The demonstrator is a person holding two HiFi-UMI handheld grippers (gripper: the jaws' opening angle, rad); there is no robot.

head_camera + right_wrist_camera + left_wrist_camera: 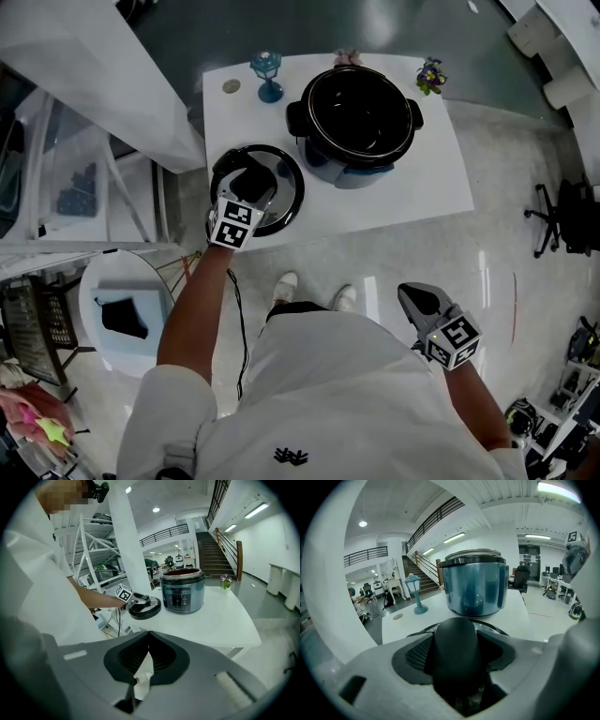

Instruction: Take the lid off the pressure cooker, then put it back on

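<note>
Lid [289,187] is off. Nearest, the right gripper [415,298] hangs beside the person's body, jaws pressed together. The lid lies on the white surface [412,187] at its near left edge, and the left gripper's [251,178] jaws pinch its black handle [457,644]. Behind stands the open pressure cooker [356,112].

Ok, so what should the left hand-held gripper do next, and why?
Probably lift the lid straight up off the table. The left hand-held gripper is closed on the lid's black handle, the lid lies flat beside the pressure cooker, and the cooker stands open, so the lid likely goes back there.
</note>
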